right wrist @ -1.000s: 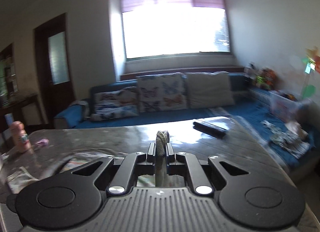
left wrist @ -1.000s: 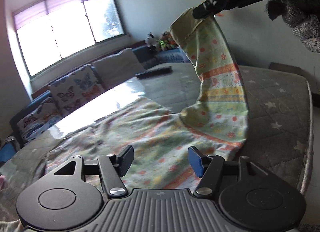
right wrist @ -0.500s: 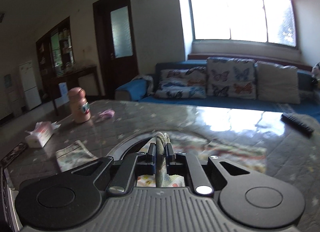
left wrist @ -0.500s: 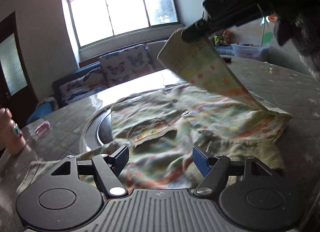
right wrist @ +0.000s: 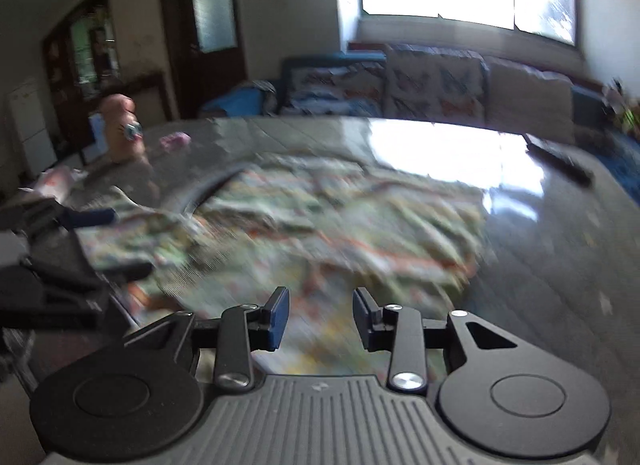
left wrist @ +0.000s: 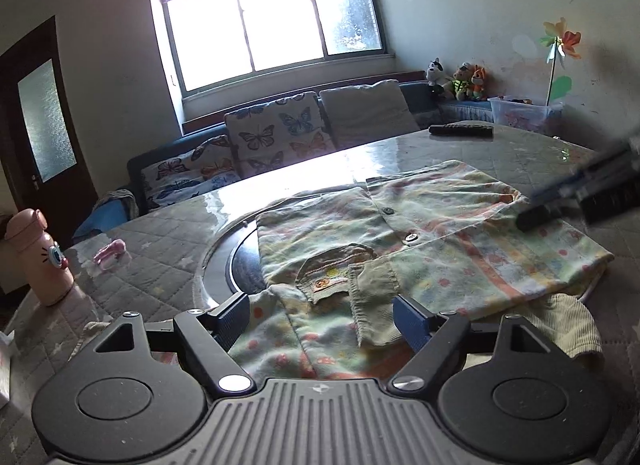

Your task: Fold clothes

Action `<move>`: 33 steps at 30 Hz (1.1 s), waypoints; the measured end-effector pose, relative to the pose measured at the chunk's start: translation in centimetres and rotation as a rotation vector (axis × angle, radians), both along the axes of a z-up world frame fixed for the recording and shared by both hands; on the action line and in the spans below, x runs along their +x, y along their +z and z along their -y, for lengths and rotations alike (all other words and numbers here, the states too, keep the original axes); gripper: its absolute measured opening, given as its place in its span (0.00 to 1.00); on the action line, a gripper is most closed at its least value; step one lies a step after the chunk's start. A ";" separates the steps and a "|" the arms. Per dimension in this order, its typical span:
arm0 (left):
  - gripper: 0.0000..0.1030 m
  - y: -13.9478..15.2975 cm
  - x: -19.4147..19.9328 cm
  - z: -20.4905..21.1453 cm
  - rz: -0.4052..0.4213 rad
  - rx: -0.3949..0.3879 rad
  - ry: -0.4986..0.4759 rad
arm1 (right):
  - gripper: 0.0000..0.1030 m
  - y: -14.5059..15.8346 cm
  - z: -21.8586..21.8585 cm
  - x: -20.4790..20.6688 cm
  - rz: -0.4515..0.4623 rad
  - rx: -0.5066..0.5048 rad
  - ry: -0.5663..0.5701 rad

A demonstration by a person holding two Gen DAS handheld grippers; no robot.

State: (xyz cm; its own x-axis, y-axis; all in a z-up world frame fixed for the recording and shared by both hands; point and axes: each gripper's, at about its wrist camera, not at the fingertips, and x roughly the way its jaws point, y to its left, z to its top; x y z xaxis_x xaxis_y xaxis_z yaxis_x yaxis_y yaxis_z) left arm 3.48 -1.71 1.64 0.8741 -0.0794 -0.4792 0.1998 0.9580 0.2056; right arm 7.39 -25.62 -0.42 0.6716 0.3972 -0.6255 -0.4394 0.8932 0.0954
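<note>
A small patterned shirt (left wrist: pixel 432 249) with buttons and a chest pocket lies on the round table, its right side folded over the front. A ribbed cuff (left wrist: pixel 372 297) rests between my left fingers. My left gripper (left wrist: pixel 322 319) is open and empty, low over the shirt's near edge. My right gripper (right wrist: pixel 318 319) is open and empty above the shirt (right wrist: pixel 320 221), which is blurred in the right wrist view. The right gripper also shows blurred at the right edge of the left wrist view (left wrist: pixel 560 205). The left gripper shows at the left of the right wrist view (right wrist: pixel 92 241).
The quilted table cover (left wrist: pixel 152 265) has a dark turntable (left wrist: pixel 244 261) at its middle. A pink bottle (left wrist: pixel 40 257) and a small pink item (left wrist: pixel 110 255) stand at the left. A remote (left wrist: pixel 460 130) lies at the far edge. A sofa with butterfly cushions (left wrist: pixel 280 137) is behind.
My right gripper lowered the lifted side of the shirt onto the front, opened and let it go. It is moving now. My left gripper stayed open.
</note>
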 end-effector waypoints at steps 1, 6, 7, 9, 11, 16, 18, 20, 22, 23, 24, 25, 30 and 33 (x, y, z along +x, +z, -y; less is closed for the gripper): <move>0.79 -0.1 0.2 0.3 -0.002 0.000 -0.010 | 0.34 -0.9 1.0 -0.1 -0.027 -0.002 -0.030; 0.79 -0.6 1.5 2.4 -0.015 0.008 -0.062 | 0.29 -2.8 4.2 -0.1 -0.078 0.037 -0.082; 0.79 -0.7 1.7 2.7 -0.018 0.009 -0.068 | 0.29 -2.6 4.2 -0.1 -0.069 0.035 -0.084; 0.79 -0.9 2.2 3.2 -0.025 0.007 -0.076 | 0.30 -1.8 4.2 0.4 -0.032 0.027 -0.079; 0.79 -1.2 2.7 3.6 -0.034 0.005 -0.072 | 0.30 -1.0 3.8 1.7 0.004 0.032 -0.073; 0.79 -2.1 4.1 3.5 -0.064 0.009 -0.021 | 0.30 -1.9 2.5 5.2 0.004 0.024 -0.075; 0.79 -2.5 4.4 3.1 -0.073 0.015 0.003 | 0.31 -3.1 2.4 6.4 -0.032 0.010 -0.093; 0.79 -2.9 4.6 2.6 -0.084 0.016 0.025 | 0.31 -3.6 2.7 6.5 -0.035 0.028 -0.099; 0.79 -3.1 4.6 1.9 -0.091 0.010 0.040 | 0.34 -3.3 2.7 6.1 -0.035 0.020 -0.098; 0.79 -3.1 4.6 1.6 -0.092 0.006 0.044 | 0.36 -3.1 2.6 5.8 -0.031 0.019 -0.096; 0.79 -3.1 4.4 1.4 -0.091 0.002 0.046 | 0.37 -2.8 2.3 5.4 -0.022 0.011 -0.086; 0.79 -3.1 4.2 1.1 -0.088 0.000 0.048 | 0.38 -2.5 2.1 5.1 -0.013 0.003 -0.075; 0.79 -2.5 3.3 -0.9 -0.077 -0.011 0.112 | 0.47 -1.5 -0.8 3.5 0.032 -0.025 0.024; 0.79 -2.2 2.9 -2.9 -0.072 -0.025 0.177 | 0.50 -1.3 -3.3 2.6 0.059 -0.038 0.107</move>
State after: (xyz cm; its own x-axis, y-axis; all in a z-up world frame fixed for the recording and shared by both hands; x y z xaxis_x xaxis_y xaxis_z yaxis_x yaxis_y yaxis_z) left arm 6.34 1.19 -0.59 0.8391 0.0600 -0.5406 0.0409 0.9841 0.1727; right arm 9.99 -22.29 -1.73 0.6623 0.4453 -0.6025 -0.5365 0.8432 0.0334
